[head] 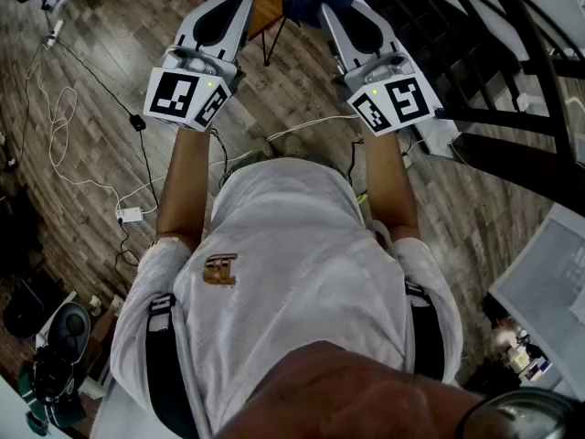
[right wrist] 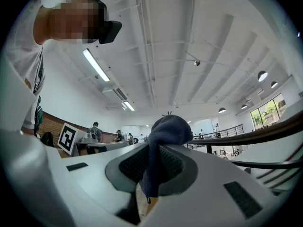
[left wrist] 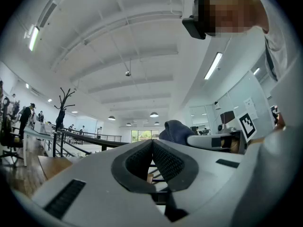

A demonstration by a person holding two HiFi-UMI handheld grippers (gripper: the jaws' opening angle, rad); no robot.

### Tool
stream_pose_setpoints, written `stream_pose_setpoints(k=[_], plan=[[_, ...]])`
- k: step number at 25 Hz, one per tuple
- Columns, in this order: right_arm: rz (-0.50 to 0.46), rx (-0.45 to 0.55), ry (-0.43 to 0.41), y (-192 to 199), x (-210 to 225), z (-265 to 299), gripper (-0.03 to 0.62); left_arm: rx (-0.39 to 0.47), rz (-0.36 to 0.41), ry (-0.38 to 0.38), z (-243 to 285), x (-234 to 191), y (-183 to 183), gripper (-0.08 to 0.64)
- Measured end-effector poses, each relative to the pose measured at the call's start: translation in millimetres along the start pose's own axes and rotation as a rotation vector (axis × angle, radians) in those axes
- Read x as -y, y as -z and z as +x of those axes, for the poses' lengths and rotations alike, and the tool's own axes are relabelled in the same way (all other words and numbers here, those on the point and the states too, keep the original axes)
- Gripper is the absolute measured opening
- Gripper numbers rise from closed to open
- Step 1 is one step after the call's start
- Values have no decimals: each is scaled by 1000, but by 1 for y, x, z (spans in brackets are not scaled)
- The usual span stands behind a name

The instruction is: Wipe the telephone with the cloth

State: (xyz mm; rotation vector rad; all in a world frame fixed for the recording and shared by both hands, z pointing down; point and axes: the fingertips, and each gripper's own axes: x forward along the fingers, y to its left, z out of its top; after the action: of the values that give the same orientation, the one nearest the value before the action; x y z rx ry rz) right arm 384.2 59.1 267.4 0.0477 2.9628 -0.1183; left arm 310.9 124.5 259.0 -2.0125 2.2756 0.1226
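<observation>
While my right gripper (right wrist: 152, 148) clamps the blue cloth (right wrist: 168, 129) lengthwise, bunched end beyond its tips, my left gripper (left wrist: 152, 142) is closed, empty.

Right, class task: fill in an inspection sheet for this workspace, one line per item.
Surface: wood-plank floor; no worktop clearly seen.
Job's things: dark blue cloth in the right gripper; telephone: nothing seen.
Clutter: dark gear on the floor, lower left of the head view.
Grippers: left gripper jaws together, empty; right gripper shut on the cloth.
Cables: white cable and black cable trailing over the floor, white adapter.
Surroundings: black railing, ceiling lights, distant people in an open hall.
</observation>
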Motion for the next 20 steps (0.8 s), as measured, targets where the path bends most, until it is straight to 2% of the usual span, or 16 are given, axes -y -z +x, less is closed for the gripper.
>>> stream_pose_setpoints(k=[10,20], plan=[[3,-16,1,4,-8,22,60,9,-15,1,-7,-23,-3,18],[33,-39,36,23,-29,63,60,9,-12,-2,-39,-79,-3,18]])
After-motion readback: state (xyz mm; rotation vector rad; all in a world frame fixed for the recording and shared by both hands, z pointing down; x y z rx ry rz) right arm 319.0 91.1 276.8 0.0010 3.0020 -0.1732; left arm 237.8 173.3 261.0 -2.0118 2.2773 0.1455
